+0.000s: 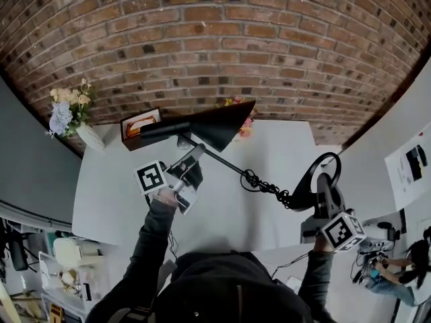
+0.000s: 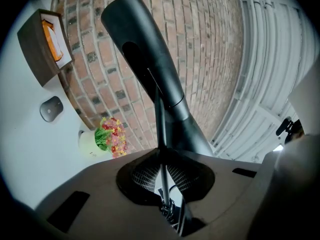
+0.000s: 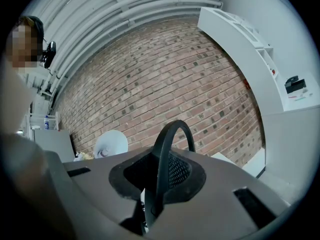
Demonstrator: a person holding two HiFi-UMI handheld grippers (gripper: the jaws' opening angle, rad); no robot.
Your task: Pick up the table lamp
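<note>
Two grips, one table lamp [image 1: 229,162] — your left tongs [image 2: 163,178] pinch its thin stem [image 2: 159,126] below the black shade [image 1: 222,123], your right tongs [image 3: 156,183] pinch its looped base [image 3: 161,156], over the white surface [image 1: 114,200].

Even, soft daylight; strong fisheye bending with dark vignetted corners

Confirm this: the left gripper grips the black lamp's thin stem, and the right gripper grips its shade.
Wrong: the right gripper grips the looped base, not the shade, as the right gripper view shows. The left gripper does grip the stem.
</note>
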